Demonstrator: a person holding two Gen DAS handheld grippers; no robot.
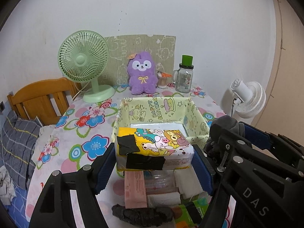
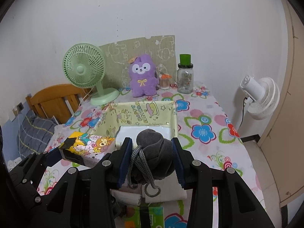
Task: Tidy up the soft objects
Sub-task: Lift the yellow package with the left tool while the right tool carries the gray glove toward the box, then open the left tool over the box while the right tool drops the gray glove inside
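1. While both hands are holding their loads above the flowered surface (image 2: 209,117), the left gripper (image 1: 154,163) is clamping a yellow cartoon tissue pack (image 1: 152,146) across its width; its jaws are standing wide, blue pads pressing on both ends of the pack.
2. Over on the right gripper (image 2: 152,159), the jaws are sitting narrower, squeezing a grey rolled cloth bundle (image 2: 152,142); a grey knitted cord (image 2: 140,163) is dangling from it in a loop.
3. Both loads are hanging just at the near edge of the yellow-lined box (image 1: 163,106); the box is showing a white floor inside.
4. Under the grippers, white folded cloths (image 1: 188,182), a pink packet (image 1: 134,188), a dark rolled cloth (image 1: 142,213) and a green pack (image 2: 150,216) are lying on the surface.
5. At the back, a purple plush toy (image 1: 142,74) is sitting upright between a green desk fan (image 1: 85,64) and a glass jar (image 1: 184,77) with a green top; a white fan (image 2: 260,96) is standing off to the right.
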